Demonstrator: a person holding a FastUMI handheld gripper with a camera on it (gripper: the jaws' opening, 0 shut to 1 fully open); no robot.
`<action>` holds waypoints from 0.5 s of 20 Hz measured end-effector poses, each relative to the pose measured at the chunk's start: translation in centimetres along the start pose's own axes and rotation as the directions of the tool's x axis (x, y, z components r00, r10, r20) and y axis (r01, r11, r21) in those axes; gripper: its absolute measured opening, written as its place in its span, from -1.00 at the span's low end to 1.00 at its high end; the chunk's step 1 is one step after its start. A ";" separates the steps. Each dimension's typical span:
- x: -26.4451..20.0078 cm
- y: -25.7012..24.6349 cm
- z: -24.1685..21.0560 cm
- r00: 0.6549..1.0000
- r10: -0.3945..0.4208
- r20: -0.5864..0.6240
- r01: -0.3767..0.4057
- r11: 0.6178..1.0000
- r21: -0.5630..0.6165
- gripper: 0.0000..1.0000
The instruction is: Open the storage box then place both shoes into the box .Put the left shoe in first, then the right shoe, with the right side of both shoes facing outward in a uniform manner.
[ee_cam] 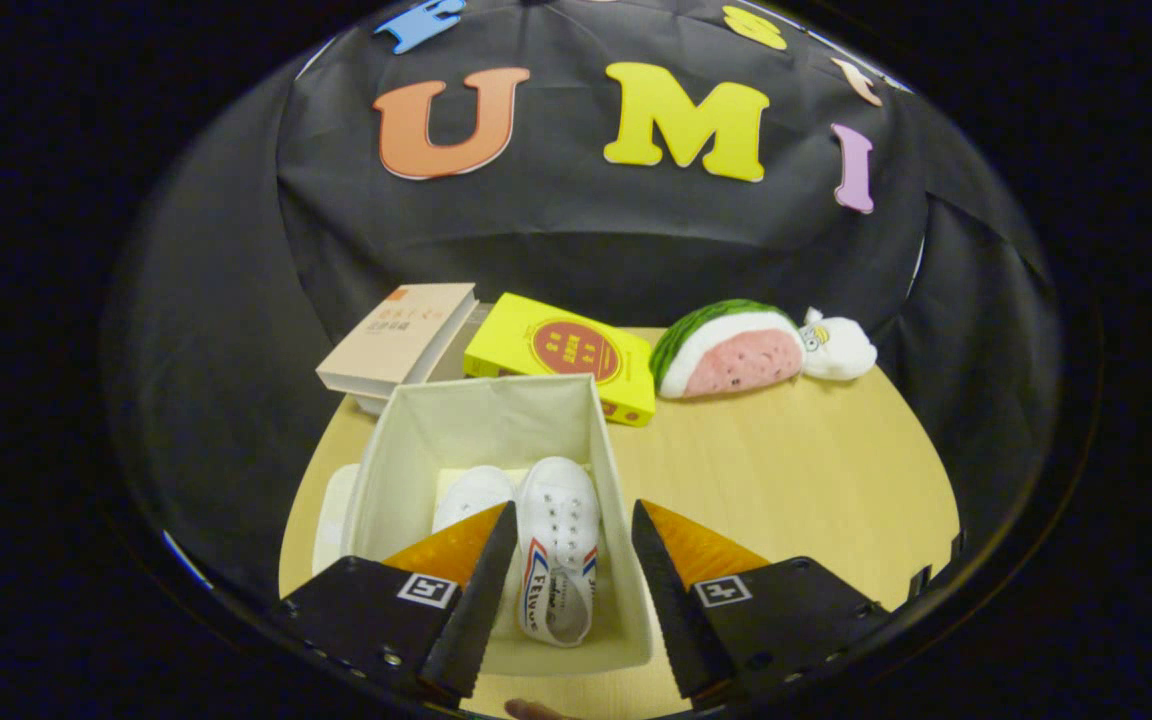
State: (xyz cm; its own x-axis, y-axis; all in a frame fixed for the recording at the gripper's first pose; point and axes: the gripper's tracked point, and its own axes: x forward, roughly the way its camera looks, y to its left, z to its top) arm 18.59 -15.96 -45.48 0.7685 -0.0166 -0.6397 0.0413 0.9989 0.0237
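Note:
An open white fabric storage box stands on the wooden table just ahead of my fingers. Two white canvas shoes lie side by side inside it, toes pointing away from me. The right-hand shoe shows its laces, a red and blue stripe and its heel tab. The left-hand shoe is partly hidden behind my left finger. My gripper is open, hovering over the near end of the box, its fingers straddling the right-hand shoe without touching it.
Beyond the box lie a beige book and a yellow book. A watermelon-slice plush and a small white plush sit at the back right. A white lid lies left of the box. Bare table spreads to the right.

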 end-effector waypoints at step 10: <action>-11.9 -6.2 6.9 0.945 -0.021 0.328 0.021 1.000 0.004 0.92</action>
State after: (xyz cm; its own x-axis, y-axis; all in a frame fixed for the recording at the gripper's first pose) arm 13.54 -22.26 -32.71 0.9342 -0.0518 -0.3528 0.0601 0.9981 0.0128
